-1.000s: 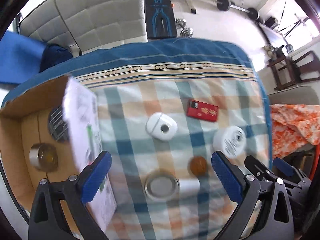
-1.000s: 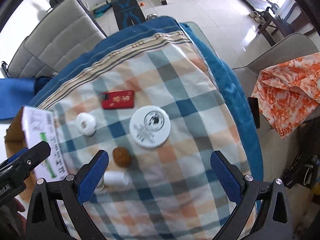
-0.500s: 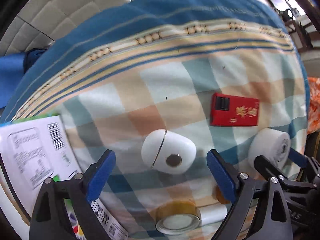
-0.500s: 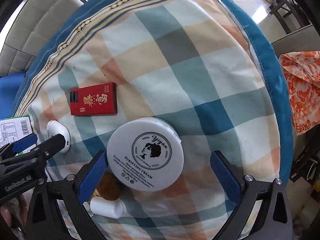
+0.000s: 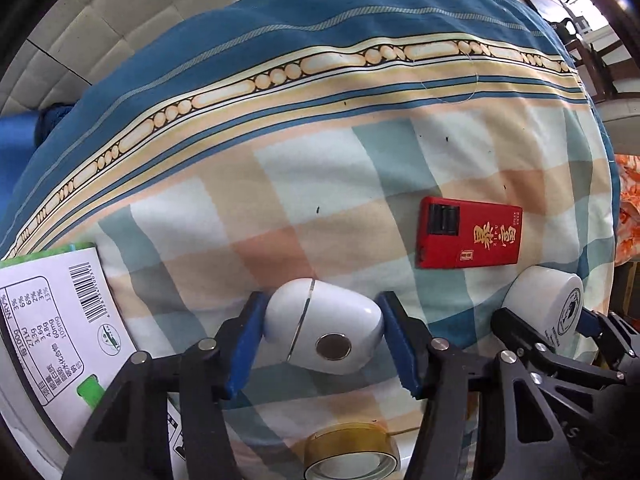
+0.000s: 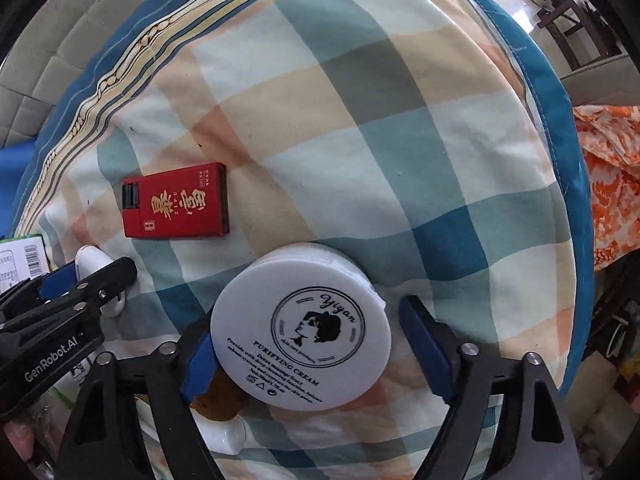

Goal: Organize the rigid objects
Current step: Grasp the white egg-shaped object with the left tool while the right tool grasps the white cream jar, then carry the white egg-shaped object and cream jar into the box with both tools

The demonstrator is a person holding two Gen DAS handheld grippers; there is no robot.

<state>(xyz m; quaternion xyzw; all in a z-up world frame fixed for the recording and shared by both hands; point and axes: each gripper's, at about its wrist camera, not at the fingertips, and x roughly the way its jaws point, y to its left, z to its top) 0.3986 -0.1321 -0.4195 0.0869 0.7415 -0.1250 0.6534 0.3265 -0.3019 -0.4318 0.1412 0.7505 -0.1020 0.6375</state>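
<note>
A white egg-shaped case (image 5: 324, 332) lies on the checked cloth (image 5: 328, 184), and my left gripper (image 5: 324, 344) is shut on it, one blue pad pressed to each side. My right gripper (image 6: 308, 340) points down over a round white cream jar (image 6: 300, 332). Its jaws are closing with the jar between them. The left pad touches the jar's edge and the right pad (image 6: 424, 344) stands a little off it. The left wrist view shows that jar (image 5: 548, 300) at the right edge. A flat red box (image 6: 176, 200) lies beyond both.
A tape roll (image 5: 352, 452) sits just below the case. A white carton with a barcode (image 5: 52, 320) stands at the left. A brown round object (image 6: 218, 400) and a small white bottle (image 6: 228, 440) lie under the right gripper's left finger. An orange floral cloth (image 6: 612, 184) hangs off the table's right side.
Both grippers came down close to the cloth. The left jaws closed onto the white case. The right jaws narrowed around the cream jar.
</note>
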